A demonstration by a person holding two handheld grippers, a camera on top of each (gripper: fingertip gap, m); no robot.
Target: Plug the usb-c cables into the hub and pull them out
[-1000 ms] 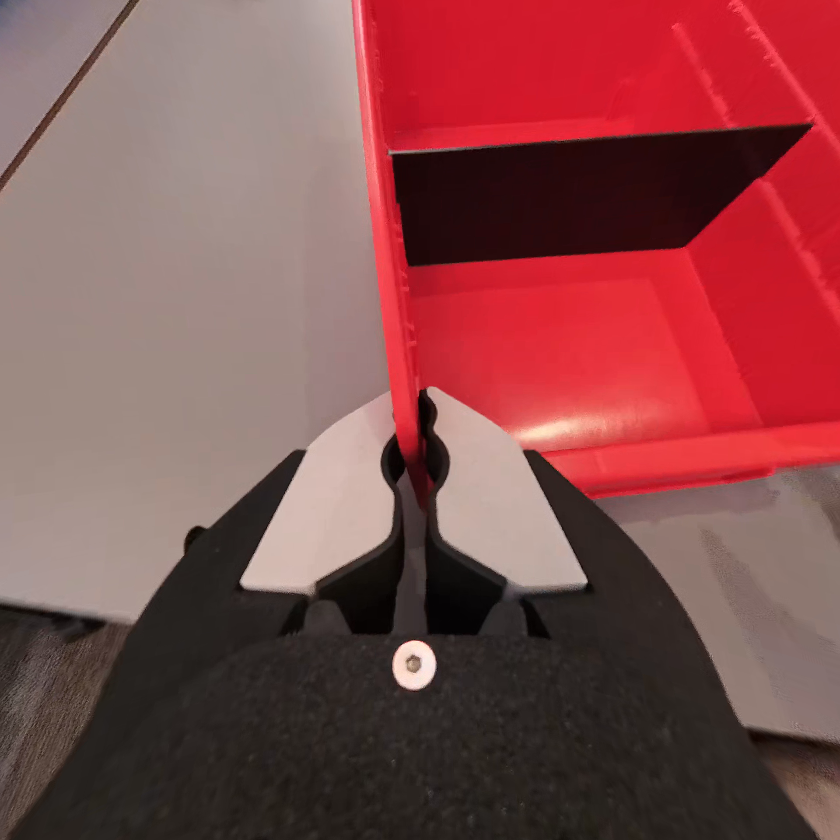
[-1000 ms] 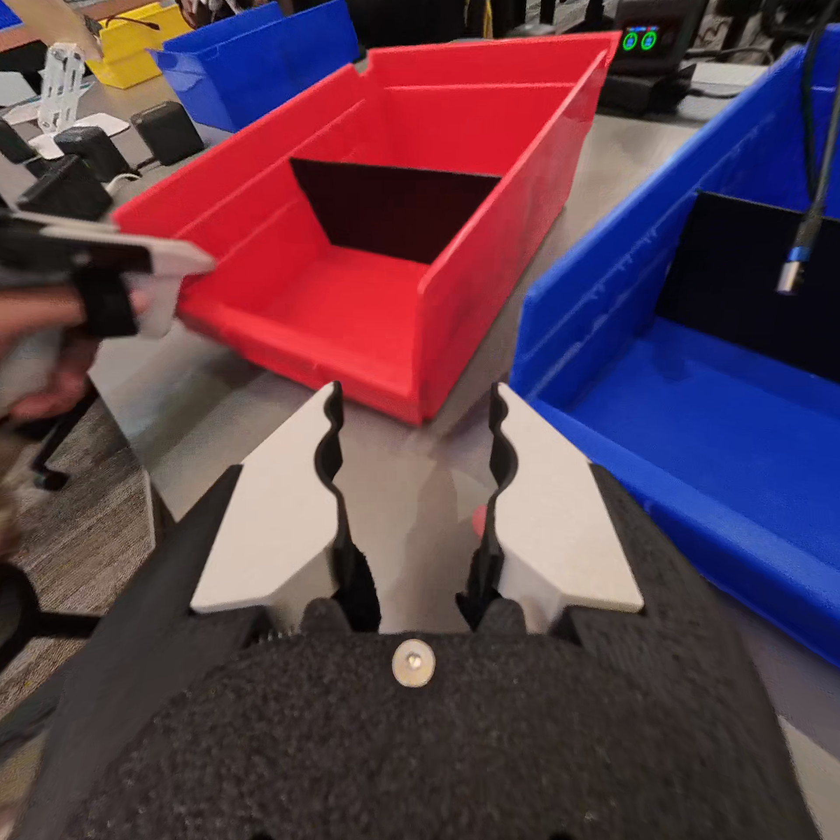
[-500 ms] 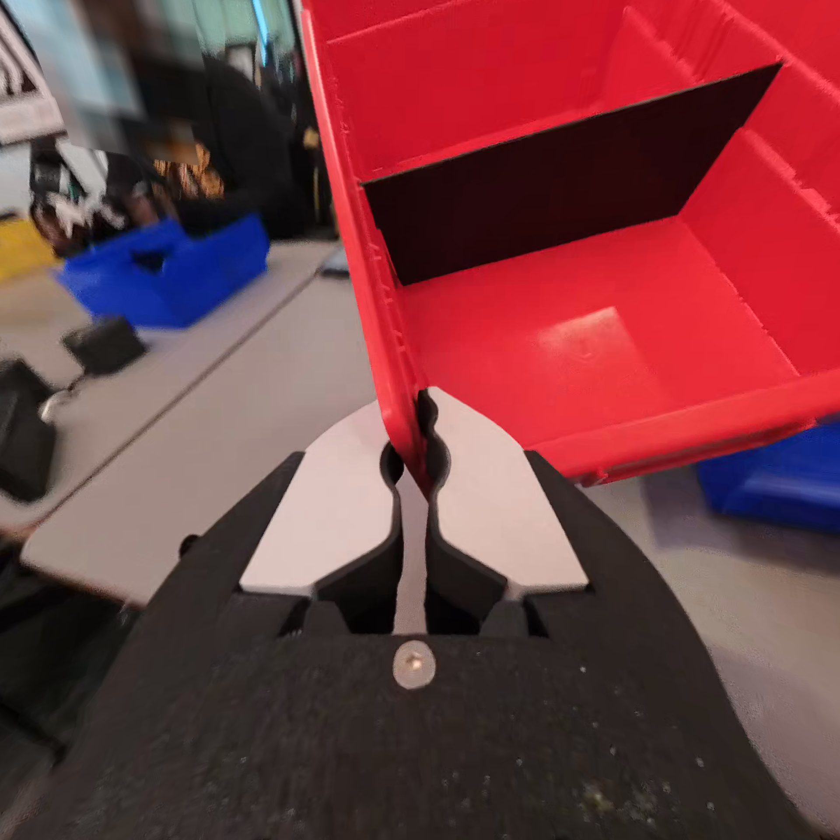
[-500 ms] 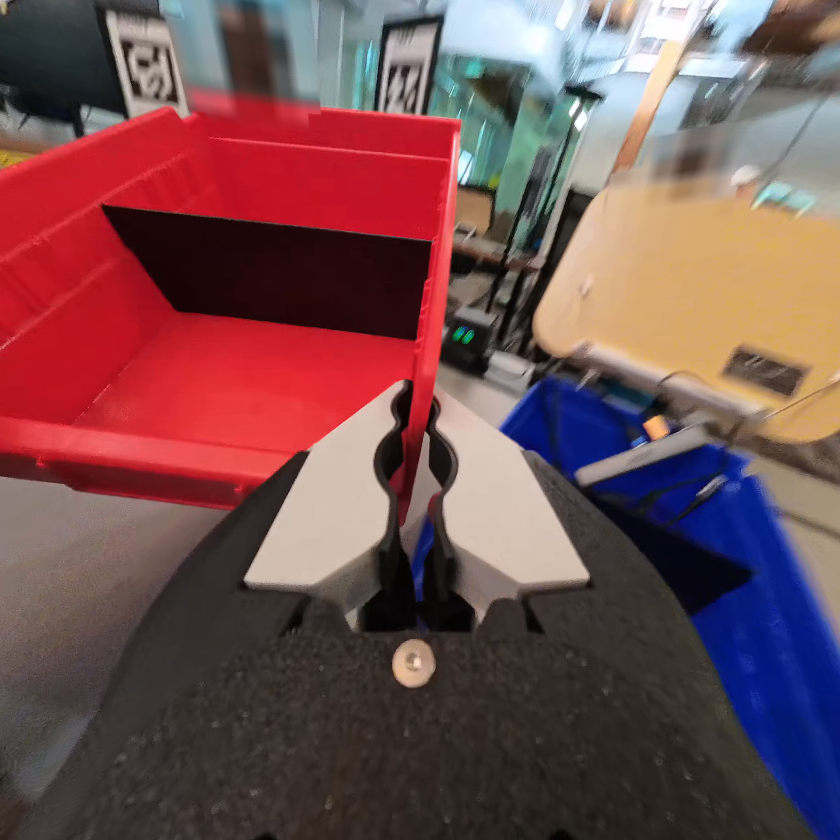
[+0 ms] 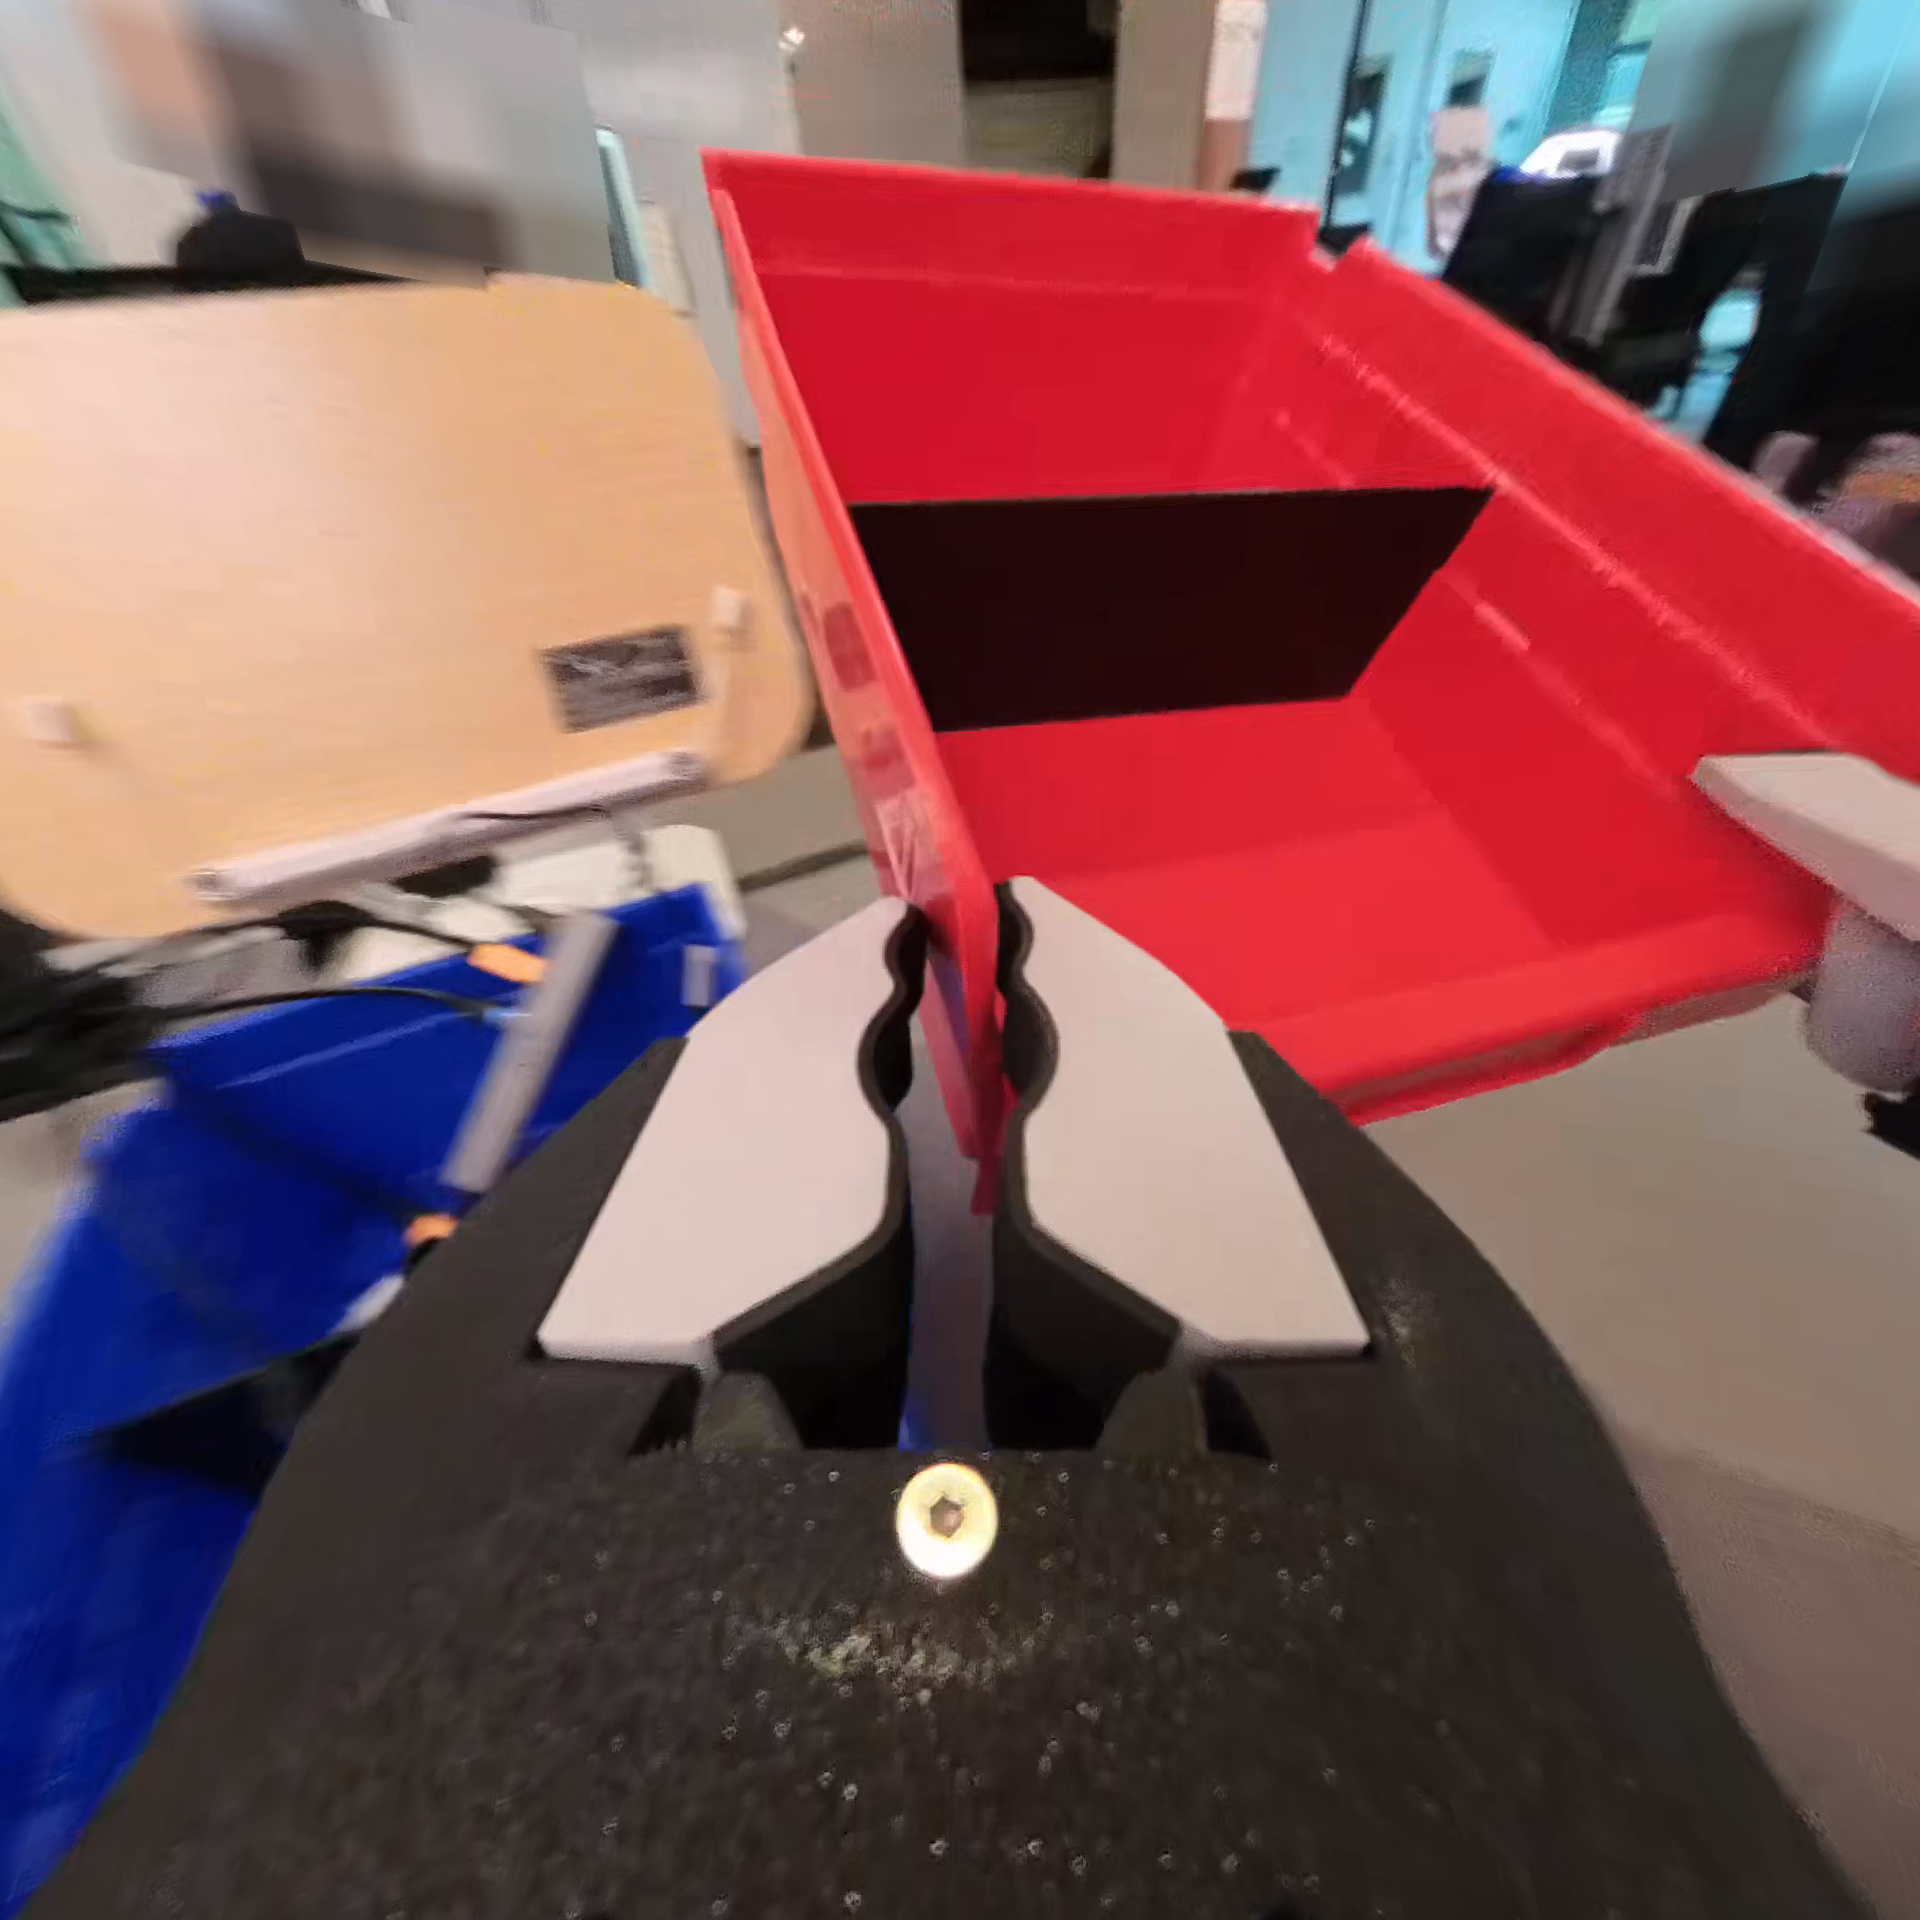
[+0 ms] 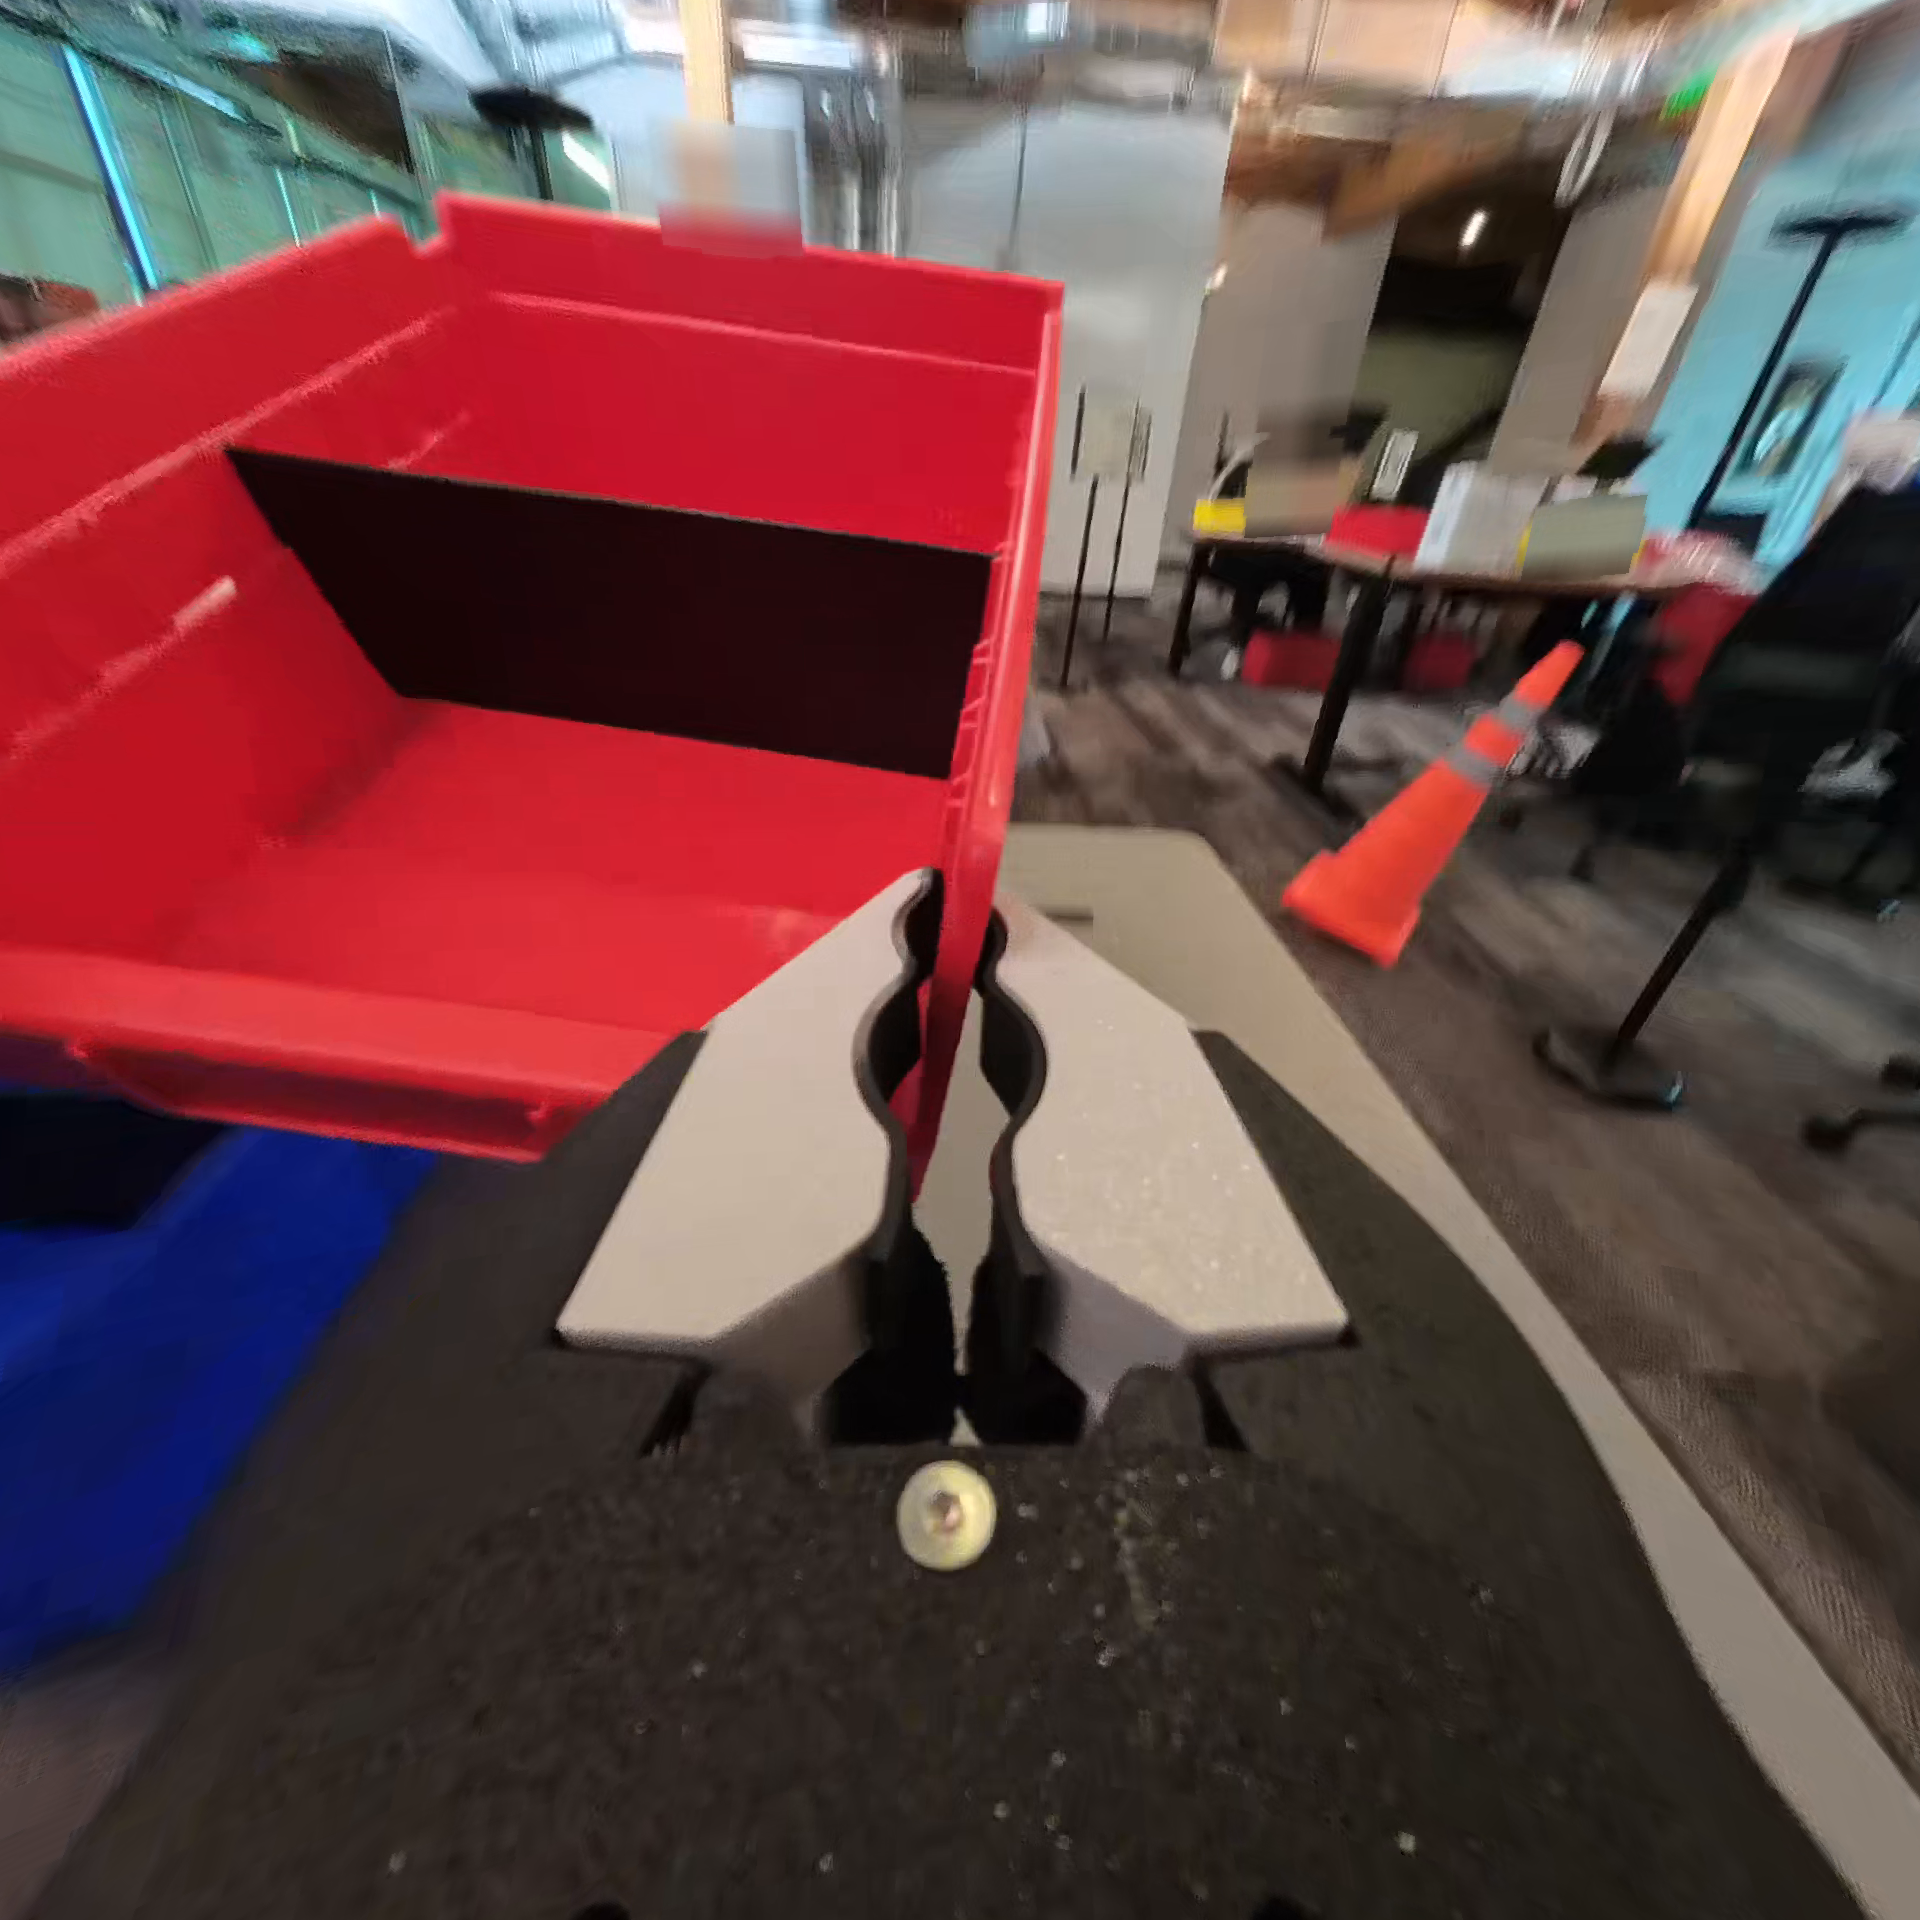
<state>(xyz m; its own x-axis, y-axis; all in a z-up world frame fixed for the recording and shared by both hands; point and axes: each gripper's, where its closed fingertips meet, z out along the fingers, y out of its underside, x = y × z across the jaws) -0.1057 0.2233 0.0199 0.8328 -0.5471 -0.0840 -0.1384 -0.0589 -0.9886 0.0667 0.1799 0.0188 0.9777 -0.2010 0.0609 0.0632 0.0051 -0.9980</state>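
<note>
An empty red bin [image 5: 1299, 831] with a black divider [image 5: 1143, 603] is held in the air, clear of the grey table. My left gripper [image 5: 961, 935] is shut on the bin's left wall. My right gripper [image 6: 961, 914] is shut on the bin's right wall [image 6: 1023, 520]; one of its fingertips [image 5: 1808, 821] shows at the right edge of the left wrist view. A blue bin [image 5: 260, 1195] at the lower left holds dark cables [image 5: 208, 1018] and a grey bar-shaped device [image 5: 520, 1049], blurred. No USB-C plug shows clearly.
The grey table [image 5: 1610, 1299] lies below the bin. The blue bin also shows under the red bin in the right wrist view [image 6: 156, 1403]. A tilted wooden tabletop [image 5: 343, 582] stands behind. An orange cone [image 6: 1423, 821], stands and desks are on the floor to the right. Left tips to right tips: about 15 cm.
My right gripper went from open in front of the red bin to shut on its right wall. Both grippers lifted the bin off the table and swung it over, beside the blue bin.
</note>
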